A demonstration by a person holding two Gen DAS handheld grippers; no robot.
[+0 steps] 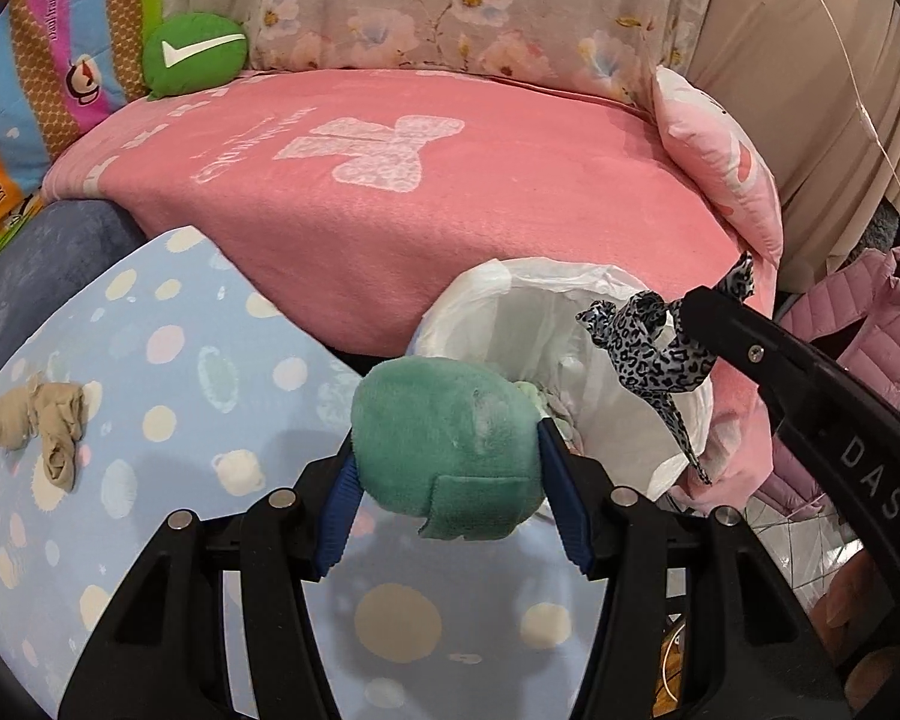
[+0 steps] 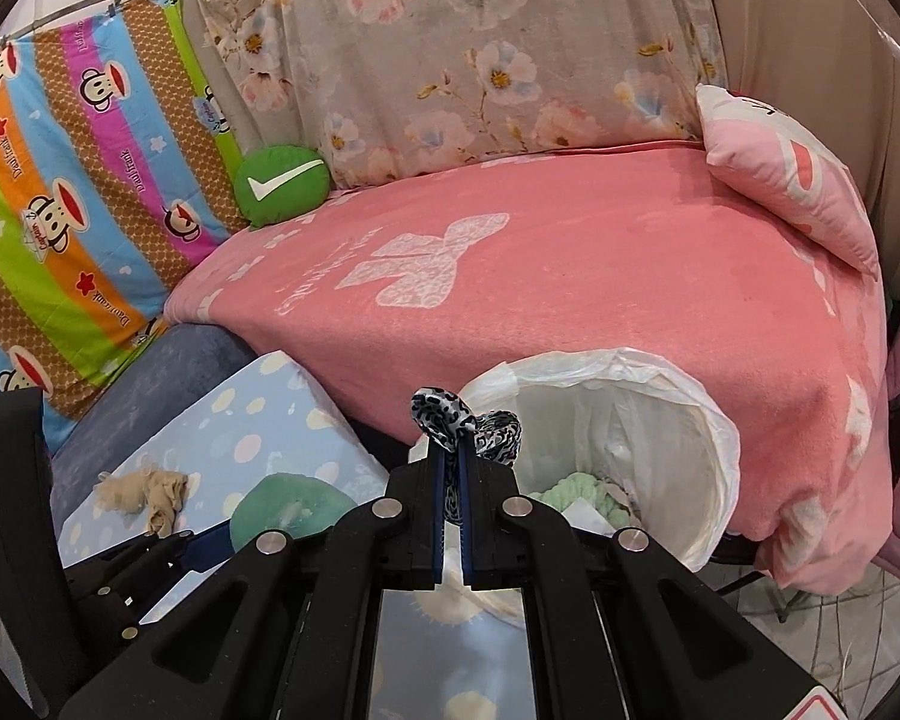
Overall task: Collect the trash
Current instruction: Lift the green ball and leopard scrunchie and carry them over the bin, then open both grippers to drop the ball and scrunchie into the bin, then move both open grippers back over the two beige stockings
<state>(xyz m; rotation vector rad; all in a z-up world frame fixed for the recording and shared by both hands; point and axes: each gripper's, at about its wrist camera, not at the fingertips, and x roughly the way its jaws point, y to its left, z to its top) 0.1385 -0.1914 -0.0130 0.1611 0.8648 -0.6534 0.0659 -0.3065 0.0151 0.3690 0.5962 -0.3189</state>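
Observation:
My left gripper [image 1: 447, 462] is shut on a teal plush piece [image 1: 450, 444], its blue pads pressed into both sides, held just in front of the white-lined trash bin [image 1: 570, 288]. My right gripper [image 2: 450, 462] is shut on a leopard-print fabric strip [image 2: 480, 426], which hangs by the bin's rim [image 2: 660, 372]; the same strip [image 1: 648, 348] shows over the bin in the left wrist view. The teal plush [image 2: 294, 510] is also visible low left in the right wrist view. Green and white scraps [image 2: 576, 495] lie inside the bin.
Crumpled beige stockings [image 1: 36, 420] lie on a blue dotted surface [image 1: 180, 360]. Behind the bin is a pink blanket [image 1: 420, 192] with a pink cushion [image 1: 714, 156] and a green check-mark cushion [image 1: 195, 54]. A pink puffy jacket [image 1: 870, 324] sits at right.

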